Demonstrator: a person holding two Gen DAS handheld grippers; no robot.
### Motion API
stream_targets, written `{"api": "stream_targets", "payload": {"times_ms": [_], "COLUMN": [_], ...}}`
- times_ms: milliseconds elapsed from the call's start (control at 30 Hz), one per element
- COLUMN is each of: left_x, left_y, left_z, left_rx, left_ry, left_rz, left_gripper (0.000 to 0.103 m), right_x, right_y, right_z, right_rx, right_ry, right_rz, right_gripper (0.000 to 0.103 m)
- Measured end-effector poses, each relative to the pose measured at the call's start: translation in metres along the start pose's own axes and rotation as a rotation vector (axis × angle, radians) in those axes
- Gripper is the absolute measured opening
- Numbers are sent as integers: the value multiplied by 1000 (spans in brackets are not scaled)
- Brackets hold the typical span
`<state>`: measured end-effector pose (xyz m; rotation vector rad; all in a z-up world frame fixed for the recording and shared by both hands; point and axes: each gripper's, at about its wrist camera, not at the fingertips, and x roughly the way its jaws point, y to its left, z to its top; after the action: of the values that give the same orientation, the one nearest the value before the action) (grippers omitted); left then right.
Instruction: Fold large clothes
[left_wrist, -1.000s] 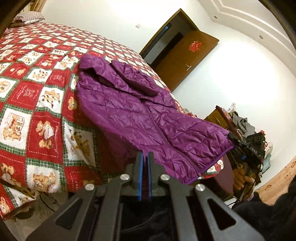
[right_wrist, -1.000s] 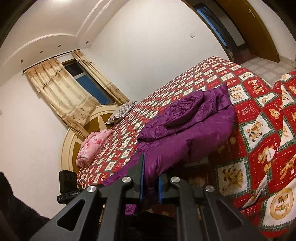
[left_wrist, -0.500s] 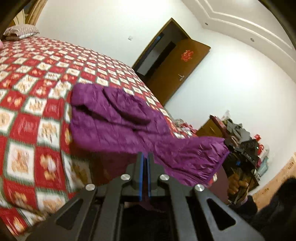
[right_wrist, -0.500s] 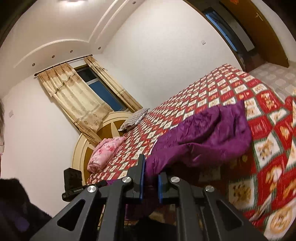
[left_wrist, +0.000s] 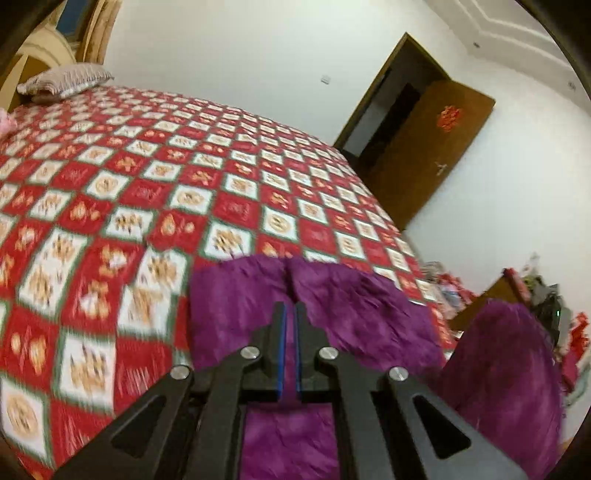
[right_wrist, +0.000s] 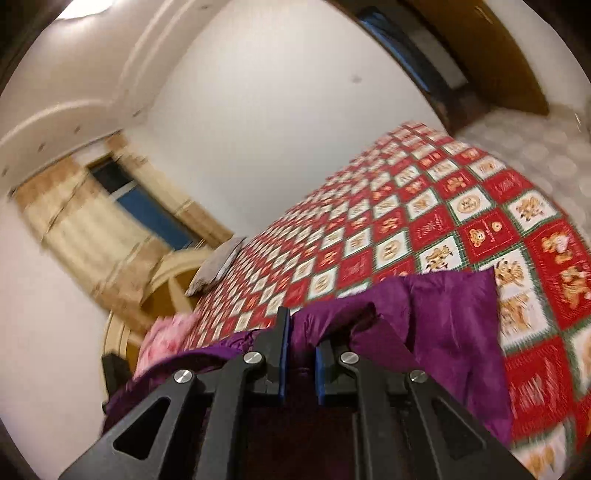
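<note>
While both grippers, left (left_wrist: 289, 314) & right (right_wrist: 301, 323), pinch the purple jacket (left_wrist: 354, 306) w/ jaws nearly closed, it's bunched at the bed (left_wrist: 177, 177) edge; fold seems underway, flattening & remaining folds left.

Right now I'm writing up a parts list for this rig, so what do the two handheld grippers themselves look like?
Both look alike. The left gripper and right gripper each have two matte black fingers lined with blue pads, carried on black linkage arms with triangular cut-outs and round silver pivot bolts. No cables, markings or sleeves show.
</note>
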<state>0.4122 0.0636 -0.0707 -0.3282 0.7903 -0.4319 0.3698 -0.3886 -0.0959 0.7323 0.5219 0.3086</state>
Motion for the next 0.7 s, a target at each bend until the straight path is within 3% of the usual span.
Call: {"api": "stream_targets", "payload": {"times_ms": [100,167,233,333,467,500,567,600,667,700], "left_x": [7,8,7,14,44,52,70,77,89,96], "left_y": [10,14,18,14,-1,-6,-19,-27,-43,-50], "left_z": [19,29,36,39,33,30,22,16,4,-2], "left_rx": [15,15,21,75,148,161,177,186,210,225], "left_ry": [-15,-23,-64,-111,-70,-53,-20,-8,17,23], "left_rz": [72,115,170,253,280,276,259,245,221,215], "left_gripper": [7,28,74,88,94,94,94,94,94,94], "right_x": [49,81,107,140,159,156,146,136,111,95], "right_y": [-27,-48,-65,-91,-106,-105,-104,-102,-94,-84], "right_z": [22,30,32,21,10,11,16,20,30,37], "right_rx": [38,45,32,20,47,77,144,193,238,222], "right_ry": [-10,-3,16,66,113,124,125,115,61,46], "right_rz": [-89,-166,-240,-336,-293,-242,-121,-25,83,88], "right_gripper": [11,11,11,14,19,30,64,99,102,102]}}
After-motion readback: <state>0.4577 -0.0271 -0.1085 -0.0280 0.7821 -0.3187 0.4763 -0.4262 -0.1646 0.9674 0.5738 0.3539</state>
